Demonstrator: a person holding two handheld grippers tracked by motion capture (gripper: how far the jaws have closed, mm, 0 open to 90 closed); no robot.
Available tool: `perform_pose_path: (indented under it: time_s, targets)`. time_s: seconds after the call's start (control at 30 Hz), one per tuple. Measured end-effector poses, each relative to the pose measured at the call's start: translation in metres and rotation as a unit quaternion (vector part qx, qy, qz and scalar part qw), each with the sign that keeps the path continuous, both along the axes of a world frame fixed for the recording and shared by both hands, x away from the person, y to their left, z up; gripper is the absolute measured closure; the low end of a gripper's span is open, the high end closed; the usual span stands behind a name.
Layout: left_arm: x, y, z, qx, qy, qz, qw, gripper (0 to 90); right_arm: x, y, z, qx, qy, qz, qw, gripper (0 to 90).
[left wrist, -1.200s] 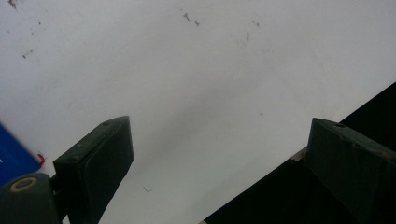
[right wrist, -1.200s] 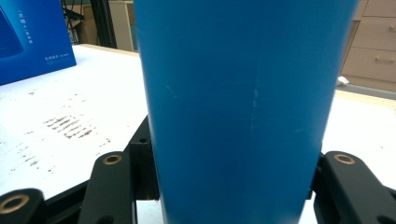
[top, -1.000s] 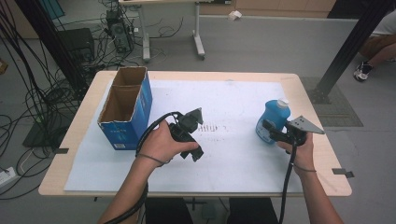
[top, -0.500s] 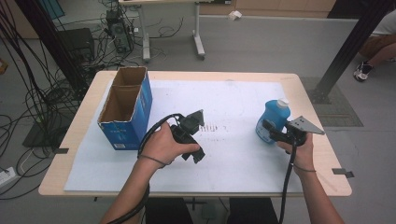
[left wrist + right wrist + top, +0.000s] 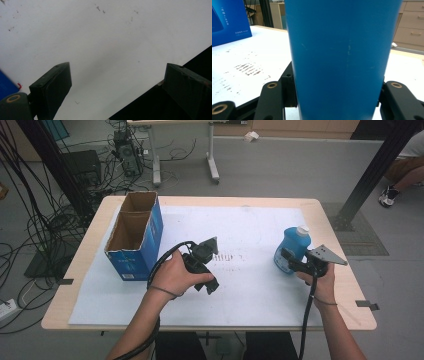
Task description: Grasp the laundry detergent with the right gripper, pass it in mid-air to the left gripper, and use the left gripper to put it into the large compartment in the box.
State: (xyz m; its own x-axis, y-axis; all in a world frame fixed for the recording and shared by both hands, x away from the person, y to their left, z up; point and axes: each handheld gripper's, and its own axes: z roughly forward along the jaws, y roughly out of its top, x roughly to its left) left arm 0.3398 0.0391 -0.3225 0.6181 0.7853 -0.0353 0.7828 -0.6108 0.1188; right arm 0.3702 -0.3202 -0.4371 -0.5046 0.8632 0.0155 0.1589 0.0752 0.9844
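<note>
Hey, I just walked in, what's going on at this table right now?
A person is working at a table covered with a white sheet, a handheld gripper in each hand. The right gripper has its jaws on either side of an upright blue bottle near the right edge, apparently gripping it. The left gripper is held over the middle of the sheet, jaws wide apart and holding nothing. An open blue cardboard box stands at the left.

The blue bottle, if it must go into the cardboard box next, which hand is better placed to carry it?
Right, probably. The right gripper already has its jaws around the blue bottle. The left gripper is open over the white sheet, holding nothing, though it is nearer the cardboard box.
</note>
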Motion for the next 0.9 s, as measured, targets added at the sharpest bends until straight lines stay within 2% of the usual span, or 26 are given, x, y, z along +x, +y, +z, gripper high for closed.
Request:
perform_pose_path:
  time_s: [0.33,0.7,0.9]
  targets:
    - [0.002,0.003,0.004,-0.001,-0.004,-0.006,1.0000,8.7,-0.001,0.000,0.001,-0.004,0.002,0.000,1.0000,44.8]
    - [0.006,0.005,0.016,-0.001,-0.013,-0.015,0.9998,8.8,0.000,-0.001,0.006,0.000,0.020,0.008,0.9998,45.3]
    - [0.009,0.005,0.024,0.001,-0.018,-0.027,0.9995,8.7,-0.002,-0.003,0.016,0.003,0.032,0.020,0.9993,45.3]
